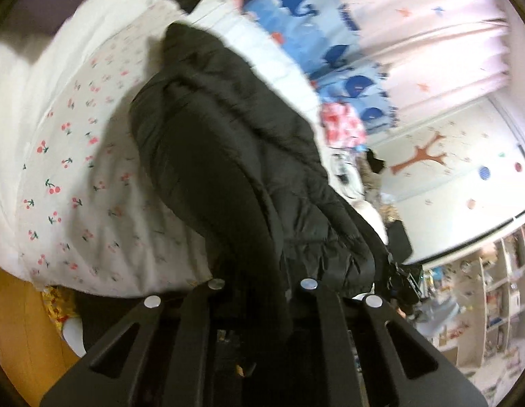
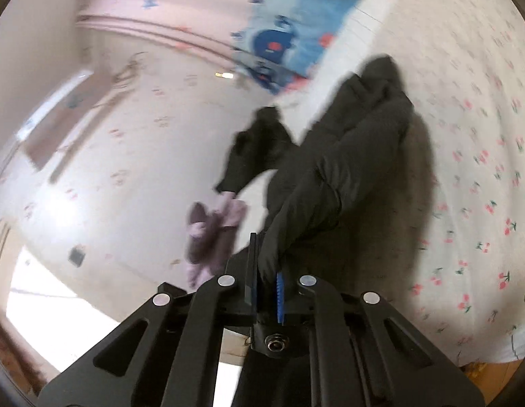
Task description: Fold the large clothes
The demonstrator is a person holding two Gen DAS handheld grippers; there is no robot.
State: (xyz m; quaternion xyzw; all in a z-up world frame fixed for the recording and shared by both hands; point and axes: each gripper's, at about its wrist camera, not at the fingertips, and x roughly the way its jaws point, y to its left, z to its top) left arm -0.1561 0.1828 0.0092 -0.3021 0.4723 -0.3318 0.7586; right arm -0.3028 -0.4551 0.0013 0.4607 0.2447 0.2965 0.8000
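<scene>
- The black padded jacket [image 1: 228,156] lay partly on the cherry-print bed sheet [image 1: 75,156], with its near edge raised off the bed by both grippers.
- In the left wrist view the left gripper [image 1: 262,291] was closed on the jacket's near hem. The cloth bunched between its fingers and hid their tips, so the exact bite could not be read.
- From those fingers the jacket ran away toward 11 o'clock. Its long axis lay roughly in line with the gripper, and its far tip rested on the sheet near the whale-print blanket [image 1: 316,20].
- In the right wrist view the right gripper [image 2: 267,278] was closed too, pinching a narrow fold of the jacket [image 2: 347,156] between a black finger and a blue-ridged pad [image 2: 280,291].
- From that grip the cloth rose toward 1 o'clock, and a sleeve [image 2: 259,146] hung free at 11 o'clock above a small mauve garment [image 2: 208,234].
- Judgement: both hands held the same near end, so neither was nearer. The fold would probably turn on carrying this end along the long axis toward the far tip.
- The loose sleeve could drag or fold under.
- Both views were blurred.
</scene>
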